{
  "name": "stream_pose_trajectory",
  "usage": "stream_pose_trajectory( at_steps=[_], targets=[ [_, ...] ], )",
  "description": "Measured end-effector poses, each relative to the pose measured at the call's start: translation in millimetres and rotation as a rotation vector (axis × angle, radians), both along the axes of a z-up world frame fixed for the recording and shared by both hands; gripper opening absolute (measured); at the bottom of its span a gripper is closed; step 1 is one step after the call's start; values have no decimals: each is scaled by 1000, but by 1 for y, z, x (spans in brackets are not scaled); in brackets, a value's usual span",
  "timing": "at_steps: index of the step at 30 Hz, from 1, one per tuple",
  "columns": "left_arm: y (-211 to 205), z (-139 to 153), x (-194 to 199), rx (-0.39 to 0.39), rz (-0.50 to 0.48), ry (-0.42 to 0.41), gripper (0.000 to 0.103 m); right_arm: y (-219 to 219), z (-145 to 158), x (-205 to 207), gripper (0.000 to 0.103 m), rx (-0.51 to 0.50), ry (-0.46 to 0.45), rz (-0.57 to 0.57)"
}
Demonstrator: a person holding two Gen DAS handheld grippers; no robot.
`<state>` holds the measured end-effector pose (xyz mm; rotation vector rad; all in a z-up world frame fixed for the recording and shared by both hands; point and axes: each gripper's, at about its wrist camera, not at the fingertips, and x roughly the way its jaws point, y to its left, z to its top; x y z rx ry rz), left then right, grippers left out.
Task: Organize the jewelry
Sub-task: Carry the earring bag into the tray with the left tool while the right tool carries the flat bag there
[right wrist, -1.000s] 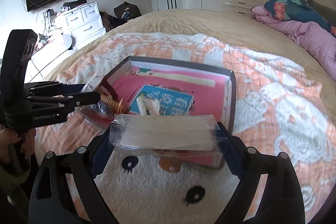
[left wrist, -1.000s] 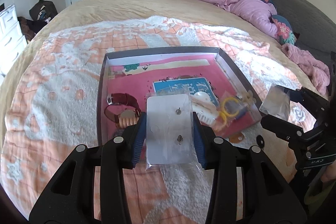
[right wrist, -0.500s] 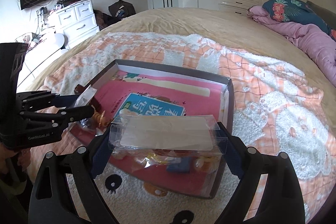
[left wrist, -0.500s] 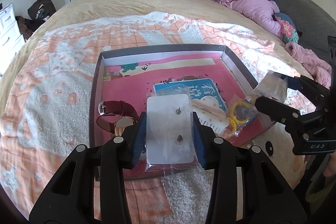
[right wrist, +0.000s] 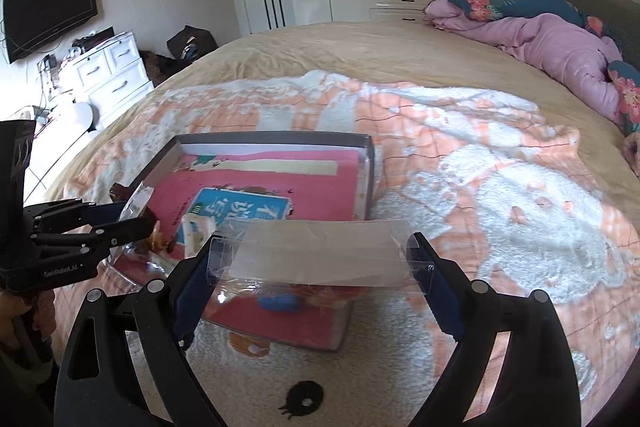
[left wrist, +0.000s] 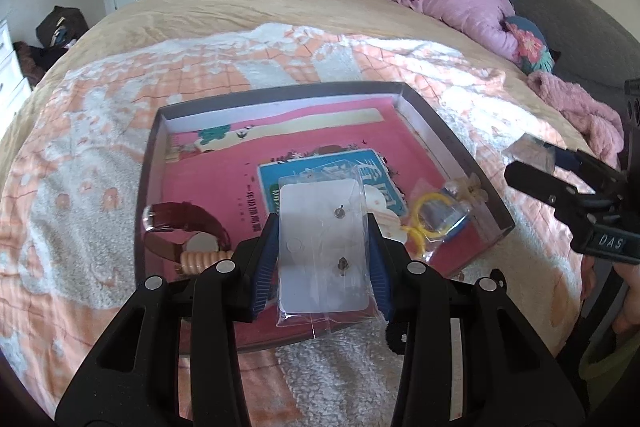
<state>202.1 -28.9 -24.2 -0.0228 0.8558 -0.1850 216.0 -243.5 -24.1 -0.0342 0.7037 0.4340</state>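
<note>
1. The left hand-held gripper (left wrist: 323, 259) is closed about halfway on a clear earring packet (left wrist: 324, 251), pinched by its side edges and held over the near edge of the box (left wrist: 456, 151).
2. The right hand-held gripper (right wrist: 316, 267) stands wide, clamping a clear plastic case (right wrist: 320, 259) by its ends, just above the box's near corner.
3. The step looks like carrying both pieces to the box; next calls for lowering each onto bare pink lining, clear of the watch (left wrist: 188, 231) and yellow ring (left wrist: 426, 223).
4. The box rests on the bed (right wrist: 500, 207).
</note>
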Motion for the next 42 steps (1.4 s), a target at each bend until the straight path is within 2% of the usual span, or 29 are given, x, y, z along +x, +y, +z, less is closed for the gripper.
stream_pose_trajectory(
  at_steps=[6,15,28,33,42],
  targets=[
    [-3,-12,7,5,-11,17,33,12,-5,0,89,-38,-5,54],
    [8,-16,13,9,11,19,33,42,-24,-2,89,-92,22,148],
    [17,-22,18,-1,15,33,33,82,-44,-10,90,-167,11,264],
    [19,-24,18,-7,16,35,33,85,-46,-11,90,-168,9,272],
    [19,-24,19,-8,9,38,33,77,-44,-15,97,-159,6,256]
  ],
)
